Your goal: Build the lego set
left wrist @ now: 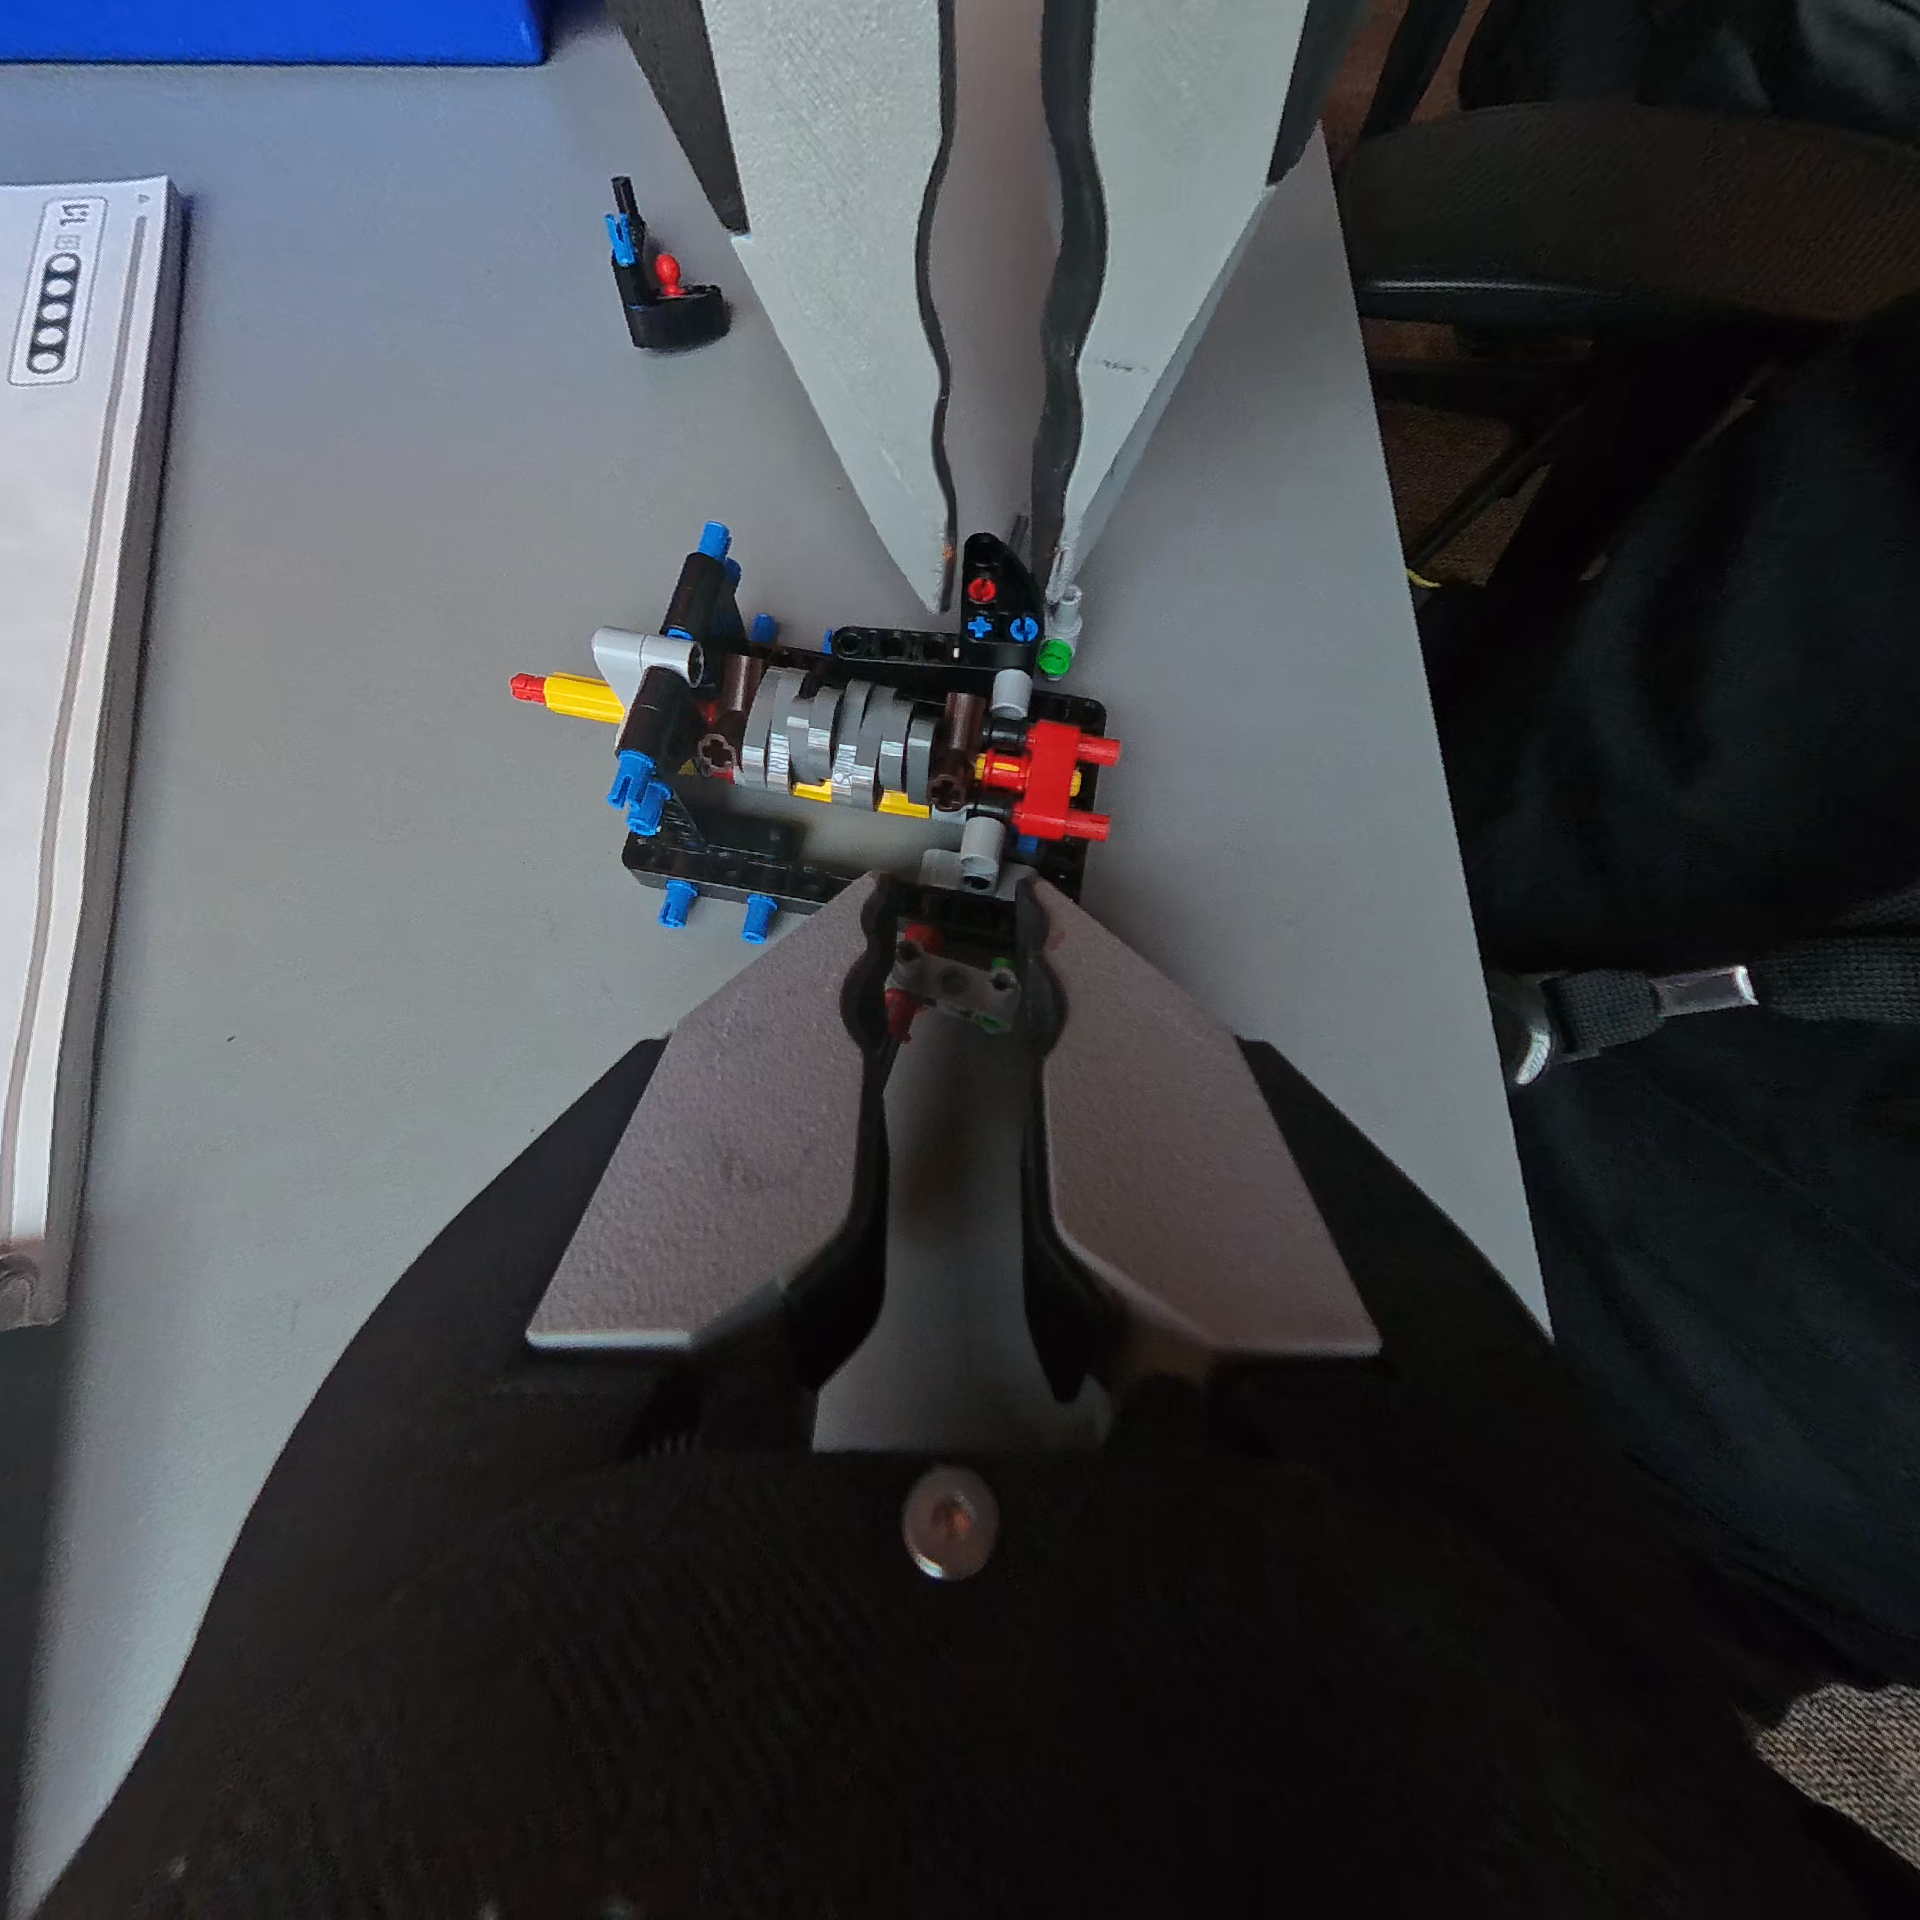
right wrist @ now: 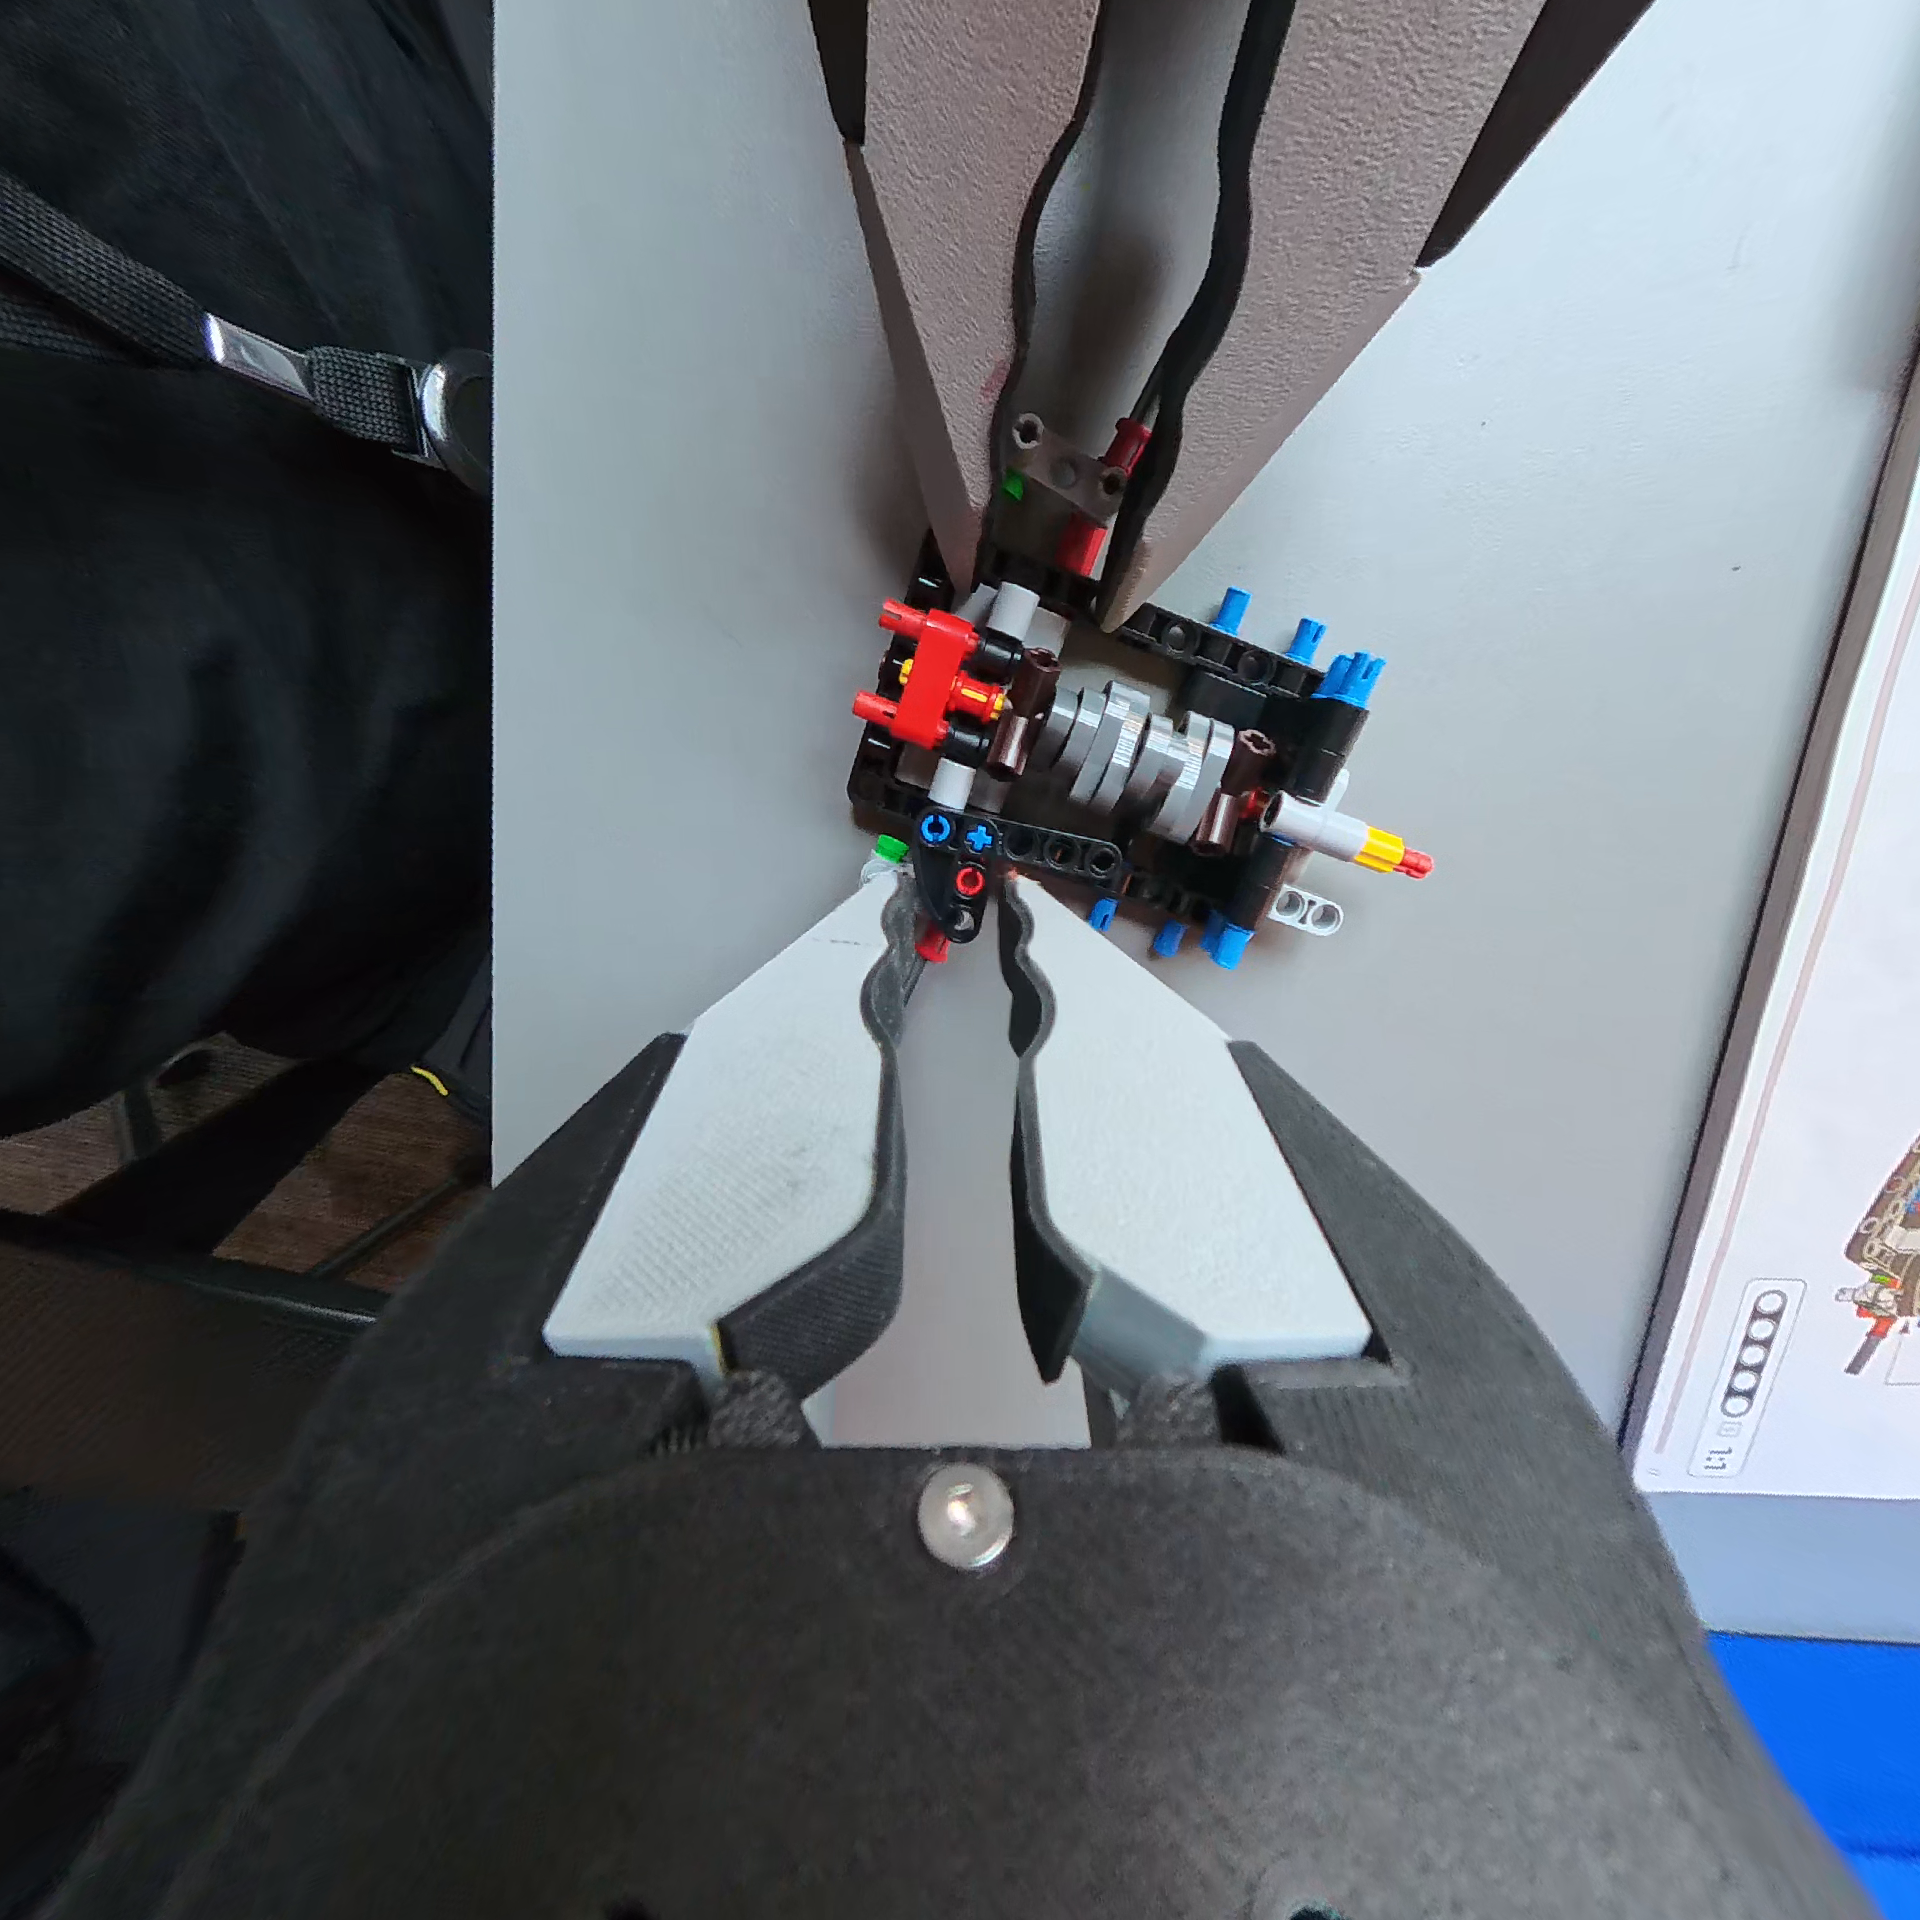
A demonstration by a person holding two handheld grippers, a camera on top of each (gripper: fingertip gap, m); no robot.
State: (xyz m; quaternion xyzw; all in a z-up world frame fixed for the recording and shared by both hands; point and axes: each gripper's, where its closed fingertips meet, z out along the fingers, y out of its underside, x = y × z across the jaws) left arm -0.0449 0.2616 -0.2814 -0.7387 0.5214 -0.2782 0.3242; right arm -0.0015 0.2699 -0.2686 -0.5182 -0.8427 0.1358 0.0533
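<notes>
1. One instruction booklet (left wrist: 73, 665) lies far left on the tabletop (left wrist: 395, 644).
2. The lego assembly (left wrist: 852, 748) sits mid-tabletop between both claws.
3. Left claw (left wrist: 951, 935) pinches its near grey end.
4. Right claw (right wrist: 961, 914) pinches its black angled beam (right wrist: 956, 883).

Two hand-held grippers face each other, tips nearly meeting. The left hand-held gripper (left wrist: 951, 971) has its grey fingers narrowed to a small gap, as does the right hand-held gripper (right wrist: 961, 920), reaching from the opposite side.
</notes>
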